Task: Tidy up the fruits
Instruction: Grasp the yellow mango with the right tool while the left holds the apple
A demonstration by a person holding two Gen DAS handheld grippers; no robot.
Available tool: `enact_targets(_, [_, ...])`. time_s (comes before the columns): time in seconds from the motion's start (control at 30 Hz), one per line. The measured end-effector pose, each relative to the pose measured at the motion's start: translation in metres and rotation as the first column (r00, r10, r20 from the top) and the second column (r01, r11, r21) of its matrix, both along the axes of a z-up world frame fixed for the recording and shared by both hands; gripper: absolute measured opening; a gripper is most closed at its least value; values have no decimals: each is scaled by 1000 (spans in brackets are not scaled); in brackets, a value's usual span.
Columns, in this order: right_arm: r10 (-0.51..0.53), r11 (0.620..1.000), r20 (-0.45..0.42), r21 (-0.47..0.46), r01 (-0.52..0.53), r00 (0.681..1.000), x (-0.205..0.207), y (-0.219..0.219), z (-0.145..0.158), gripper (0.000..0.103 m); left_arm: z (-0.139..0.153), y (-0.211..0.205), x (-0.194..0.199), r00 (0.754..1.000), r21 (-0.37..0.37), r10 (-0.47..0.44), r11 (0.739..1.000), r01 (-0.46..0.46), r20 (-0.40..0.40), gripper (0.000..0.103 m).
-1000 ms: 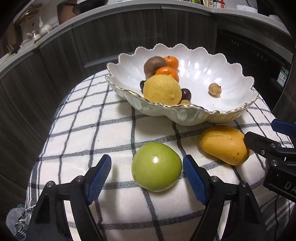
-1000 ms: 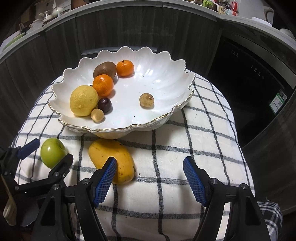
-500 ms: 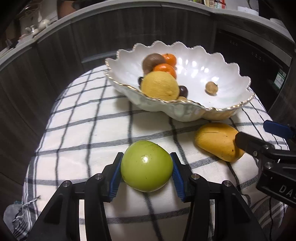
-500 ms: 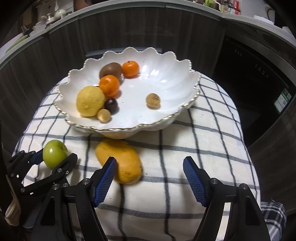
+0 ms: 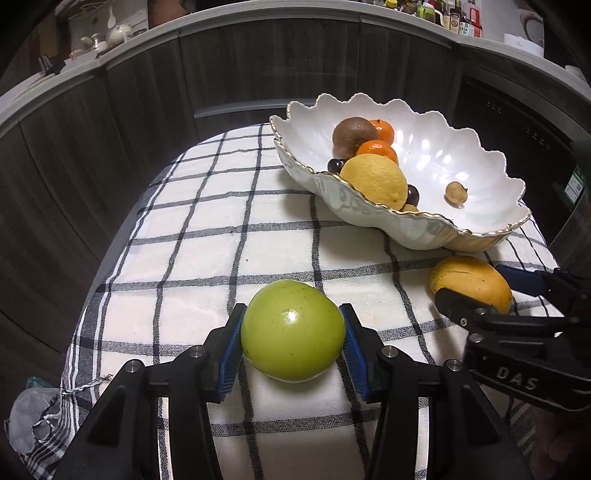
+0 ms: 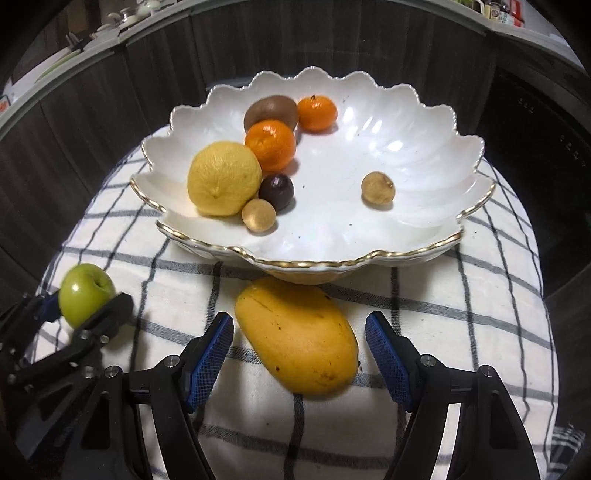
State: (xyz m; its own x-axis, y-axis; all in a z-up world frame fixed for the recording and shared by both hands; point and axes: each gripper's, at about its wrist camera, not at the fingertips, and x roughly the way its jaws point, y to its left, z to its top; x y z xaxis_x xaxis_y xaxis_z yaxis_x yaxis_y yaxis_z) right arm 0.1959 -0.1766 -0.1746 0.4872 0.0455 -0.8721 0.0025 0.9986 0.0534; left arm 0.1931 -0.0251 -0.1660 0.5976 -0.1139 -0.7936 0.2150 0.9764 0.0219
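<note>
A green apple (image 5: 293,330) sits between the blue pads of my left gripper (image 5: 291,345), which is shut on it just above the checked cloth. In the right wrist view the apple (image 6: 86,293) and the left gripper (image 6: 88,308) appear at the far left. A yellow mango (image 6: 297,338) lies on the cloth in front of the bowl. My right gripper (image 6: 299,356) is open, one finger on each side of the mango and neither touching it. The white scalloped bowl (image 6: 406,155) holds a lemon (image 6: 223,179), two tangerines, a kiwi, a dark fruit and two small brown fruits.
The black-and-white checked cloth (image 5: 207,240) covers a small round table whose edges drop off on the left and near sides. Dark wood cabinet fronts (image 5: 258,74) curve around behind it. A counter with crockery and bottles (image 5: 454,18) runs above them.
My left gripper's jaws have closed onto the green apple. My right gripper has moved left and down, so the mango now lies between its open fingers.
</note>
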Motion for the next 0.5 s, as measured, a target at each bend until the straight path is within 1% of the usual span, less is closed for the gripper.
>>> enact_targets(0.07, [7,1000,-5,2,-7,1000,1,1,-4,74,0,0,-1,1000,-2,1,1000,-1,1,48])
enact_targets(0.1, [8,1000,-5,0,-8,1000,1,1,-5,72,0,0,-1,1000,-2,1,1000,-1,2,48])
enact_targets(0.13, [11,1000,-5,2,-11,1000,1,2,-5,67,0,0,-1,1000,-3,1,1000,-1,1,48])
enact_targets(0.2, [19,1000,-1,-6,-19,1000,0,4,-5,64,0,1,-1,1000,-4,4,1000,-4,0,48])
enact_targets(0.37, [35,999,5,-4,-35,999,0,4,-5,64,0,1,-1,1000,0,8,1000,-8,-2,48])
enact_targets(0.5, [46,999,8,9,-46,999,-1,3,-3,59,4,-2,-2,1000,4,1,1000,-1,8,48])
